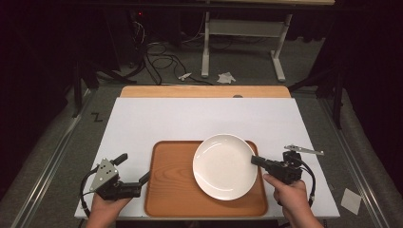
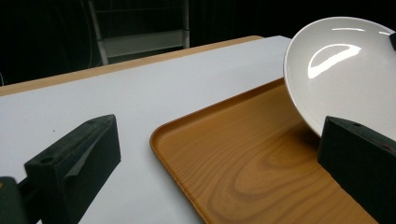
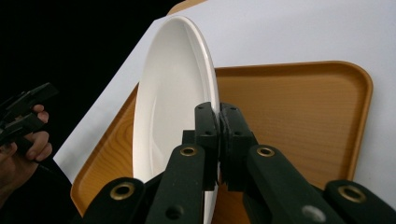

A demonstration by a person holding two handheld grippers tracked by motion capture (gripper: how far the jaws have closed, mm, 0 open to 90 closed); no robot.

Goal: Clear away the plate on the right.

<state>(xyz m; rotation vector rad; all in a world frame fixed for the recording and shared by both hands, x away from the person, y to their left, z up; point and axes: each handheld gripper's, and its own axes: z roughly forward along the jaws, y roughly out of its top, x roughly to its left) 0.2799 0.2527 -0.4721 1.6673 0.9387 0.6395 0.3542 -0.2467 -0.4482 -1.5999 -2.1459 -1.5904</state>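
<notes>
- The right gripper view looks along the right gripper (image 3: pixel 218 135) and shows its jaws pinching the rim of the white plate (image 3: pixel 170 93), one jaw on each face of the rim; the high view gives just the black tip at the plate's right edge.
- The left gripper view shows the plate (image 2: pixel 345 70) raised above the wooden tray (image 2: pixel 252 158), its near edge clear of the wood; from above the plate (image 1: pixel 224 166) looks as if it lies flat on the tray (image 1: pixel 171 185).
- The left gripper (image 1: pixel 132 168) has its jaws spread wide with nothing between them, one over the white sheet, the other at the tray's left edge.
- The tray sits on a white sheet (image 1: pixel 199 118) that covers a table with a wooden far edge.
- Behind it lie a grey carpet with black cables (image 1: pixel 157 57), white table legs (image 1: pixel 205 47) and scraps of paper (image 1: pixel 226 77); the room is dark.
- The left hand (image 1: pixel 105 202) grips its gripper at the table's near left corner.
- The right hand (image 1: pixel 290 194) holds its gripper pointing left at the plate.
</notes>
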